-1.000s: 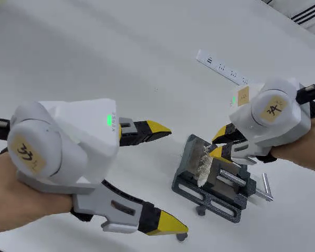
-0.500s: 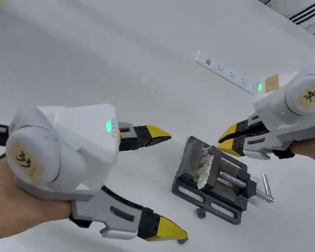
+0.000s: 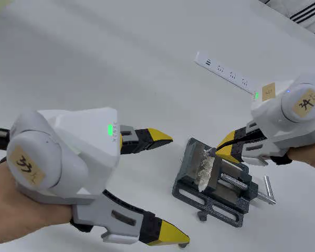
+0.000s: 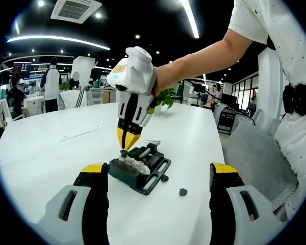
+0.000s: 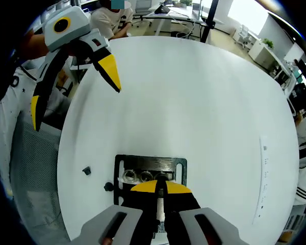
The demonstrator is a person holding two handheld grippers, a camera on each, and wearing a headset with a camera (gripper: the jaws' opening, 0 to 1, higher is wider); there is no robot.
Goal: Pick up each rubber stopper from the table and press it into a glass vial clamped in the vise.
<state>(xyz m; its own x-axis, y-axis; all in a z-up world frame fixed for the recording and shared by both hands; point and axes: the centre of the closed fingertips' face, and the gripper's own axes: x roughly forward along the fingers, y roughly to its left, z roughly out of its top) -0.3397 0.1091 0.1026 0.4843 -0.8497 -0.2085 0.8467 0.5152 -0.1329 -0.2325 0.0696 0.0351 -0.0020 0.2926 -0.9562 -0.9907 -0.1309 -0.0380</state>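
A dark grey vise (image 3: 212, 202) stands on the white table (image 3: 94, 63) with glass vials (image 5: 128, 177) clamped in it. My right gripper (image 3: 221, 151) is shut, its yellow tips down on the vise's far end. In the left gripper view, the right gripper (image 4: 126, 144) touches a small dark stopper (image 4: 123, 152) seated on a vial. Whether the jaws pinch it I cannot tell. A loose black stopper (image 4: 183, 192) lies on the table beside the vise (image 4: 140, 171); the stopper (image 5: 86, 171) sits left of the vise (image 5: 150, 164). My left gripper (image 3: 165, 186) hangs wide open, left of the vise, holding nothing.
A white power strip (image 3: 226, 71) lies at the far right of the table. The vise's steel handle (image 3: 268, 189) sticks out to the right. Beyond the table are office desks and people (image 4: 51, 84).
The right gripper rose up and to the right off the vise, then came back down onto its far end. The left gripper has barely moved.
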